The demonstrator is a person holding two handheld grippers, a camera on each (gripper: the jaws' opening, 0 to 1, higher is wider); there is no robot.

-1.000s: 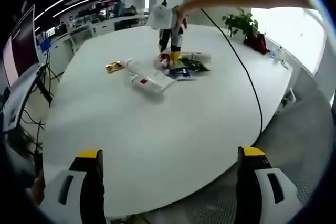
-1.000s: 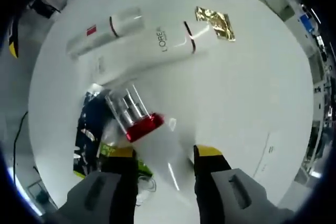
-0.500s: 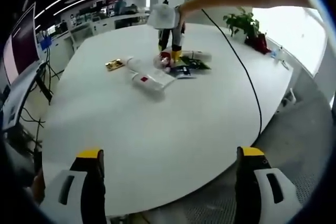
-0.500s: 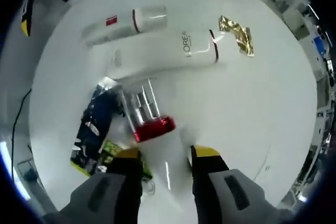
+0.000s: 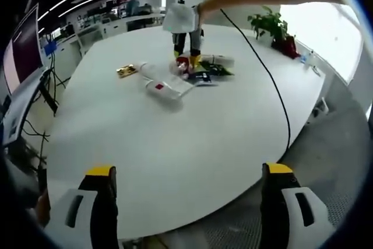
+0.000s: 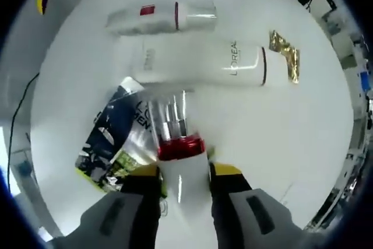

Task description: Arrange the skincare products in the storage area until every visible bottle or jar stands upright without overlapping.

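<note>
On the white table (image 5: 175, 144) lies a small heap of skincare products (image 5: 180, 74). My right gripper (image 6: 183, 170) stands over it with its jaws closed against the body of a lying white bottle with a red collar (image 6: 180, 147) and a clear cap (image 6: 169, 118). Beyond it lie a white L'Oreal tube (image 6: 204, 65) and a smaller tube with a red label (image 6: 163, 17). A gold sachet (image 6: 284, 55) rests beside them. My left gripper (image 5: 189, 170) hangs open over the table's near edge, far from the heap. The right gripper (image 5: 183, 39) shows there on a person's arm.
Dark and green sachets (image 6: 113, 141) lie flat to the left of the bottle, partly under it. A black cable (image 5: 274, 86) runs across the table to the right gripper. A potted plant (image 5: 269, 26) stands at the far right edge, a monitor (image 5: 23, 51) to the left.
My right gripper has slid forward along the red-collared bottle and its jaws have narrowed onto the body. The left gripper has stayed where it was.
</note>
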